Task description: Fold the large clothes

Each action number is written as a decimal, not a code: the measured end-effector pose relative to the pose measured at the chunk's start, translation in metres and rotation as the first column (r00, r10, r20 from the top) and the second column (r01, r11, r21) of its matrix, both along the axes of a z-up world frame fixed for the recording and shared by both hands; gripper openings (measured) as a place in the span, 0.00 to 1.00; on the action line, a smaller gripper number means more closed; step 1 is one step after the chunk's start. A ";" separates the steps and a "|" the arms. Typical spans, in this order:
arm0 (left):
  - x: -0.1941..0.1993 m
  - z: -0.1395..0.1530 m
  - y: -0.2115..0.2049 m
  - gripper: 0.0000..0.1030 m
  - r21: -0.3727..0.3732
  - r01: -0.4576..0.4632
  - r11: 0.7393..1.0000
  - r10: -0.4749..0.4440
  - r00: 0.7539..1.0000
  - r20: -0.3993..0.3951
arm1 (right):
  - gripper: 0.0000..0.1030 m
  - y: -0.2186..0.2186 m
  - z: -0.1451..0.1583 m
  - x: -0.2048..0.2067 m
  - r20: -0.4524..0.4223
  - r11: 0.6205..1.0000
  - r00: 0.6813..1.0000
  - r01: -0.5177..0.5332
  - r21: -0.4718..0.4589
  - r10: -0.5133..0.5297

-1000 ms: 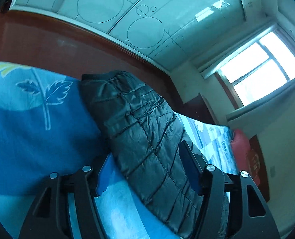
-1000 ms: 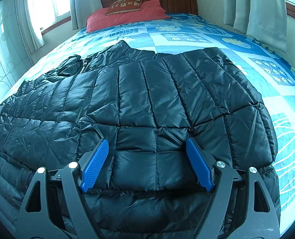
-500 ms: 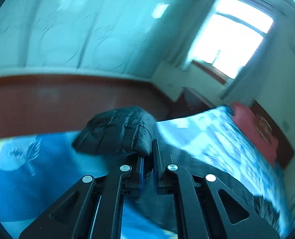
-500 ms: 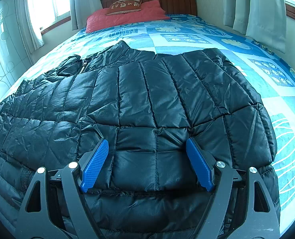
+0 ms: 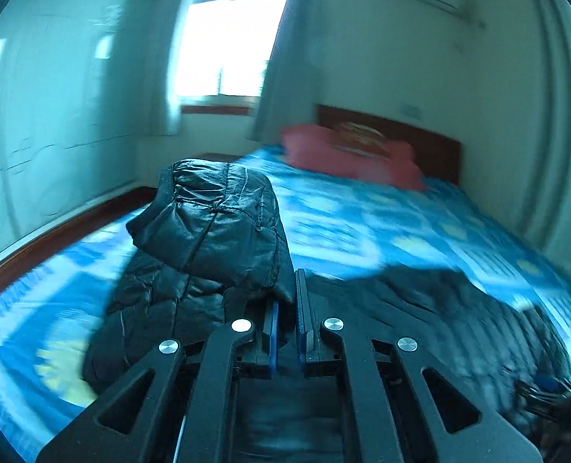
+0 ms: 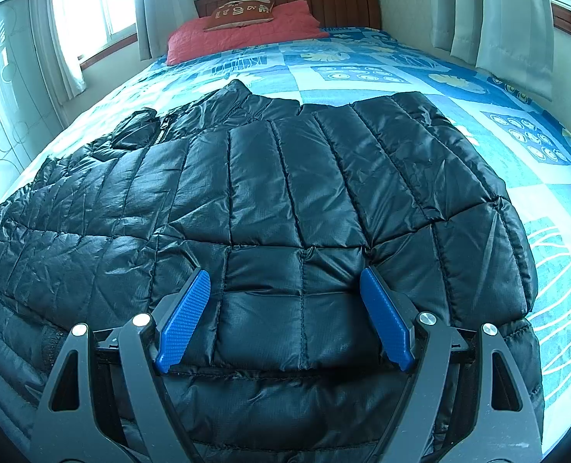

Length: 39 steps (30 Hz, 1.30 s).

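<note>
Within 1 second the left gripper [image 5: 285, 320] had clamped its jaws on the sleeve [image 5: 216, 231] and lifted it off the bed [image 6: 401, 73], so the fold had begun. The right gripper [image 6: 285, 316], jaws wide and holding nothing, stayed over the black puffer jacket [image 6: 266, 193] lying spread on the bed.

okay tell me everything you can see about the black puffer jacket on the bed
The black puffer jacket is shiny, quilted in stitched panels, and looks padded. It lies spread flat on the blue patterned bedspread, collar toward the red pillow, a zipper showing near the collar. The right gripper rests on its near hem, jaws open and astride one panel. The left gripper is shut on one sleeve, holding it raised off the bed.
</note>
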<state>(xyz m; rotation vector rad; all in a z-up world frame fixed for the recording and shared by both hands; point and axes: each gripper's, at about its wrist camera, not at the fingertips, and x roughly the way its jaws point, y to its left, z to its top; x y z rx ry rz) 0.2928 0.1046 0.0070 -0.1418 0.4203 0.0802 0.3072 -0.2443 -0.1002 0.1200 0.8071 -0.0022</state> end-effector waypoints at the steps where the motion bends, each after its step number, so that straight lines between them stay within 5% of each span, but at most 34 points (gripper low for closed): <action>1: 0.005 -0.005 -0.025 0.06 0.017 0.038 0.999 -0.038 0.999 -0.019 | 0.77 -0.001 0.000 0.001 0.001 1.000 1.000 -0.001 0.005 0.001; 13: 0.025 -0.058 -0.173 0.10 0.088 0.298 0.950 -0.275 0.938 -0.210 | 0.78 -0.009 0.001 0.001 0.011 0.998 1.000 -0.005 0.056 0.004; 16: 0.010 -0.056 -0.187 0.38 0.090 0.353 0.931 -0.327 0.920 -0.215 | 0.78 -0.011 0.001 0.000 0.013 0.998 1.000 -0.006 0.070 0.005; 18: 0.001 -0.051 -0.191 0.66 0.094 0.363 0.927 -0.340 0.920 -0.196 | 0.78 -0.013 0.000 0.000 0.014 0.997 1.000 -0.006 0.078 0.004; 25: -0.030 -0.032 -0.178 0.67 0.087 0.390 0.917 -0.372 0.912 -0.173 | 0.78 -0.022 0.013 -0.008 0.031 0.992 0.999 0.024 0.123 -0.028; 30: -0.040 -0.023 -0.143 0.72 0.118 0.322 0.939 -0.307 0.943 -0.131 | 0.78 -0.004 0.041 -0.003 0.060 0.978 0.998 -0.017 0.208 0.005; 35: -0.040 -0.025 -0.098 0.72 0.146 0.228 0.962 -0.209 0.969 -0.135 | 0.78 0.031 0.031 0.041 -0.023 0.976 0.999 -0.032 0.217 0.038; 36: -0.041 -0.025 -0.090 0.72 0.144 0.215 0.966 -0.195 0.971 -0.136 | 0.71 0.034 0.024 0.052 -0.053 0.971 0.998 -0.019 0.237 0.032; 37: -0.042 -0.026 -0.083 0.72 0.144 0.204 0.968 -0.185 0.973 -0.137 | 0.42 0.038 0.021 0.056 -0.072 0.971 0.997 -0.017 0.239 0.035; 39: -0.044 -0.026 -0.066 0.72 0.147 0.179 0.973 -0.159 0.978 -0.138 | 0.22 0.044 0.025 0.059 -0.076 0.973 0.995 -0.042 0.229 0.061</action>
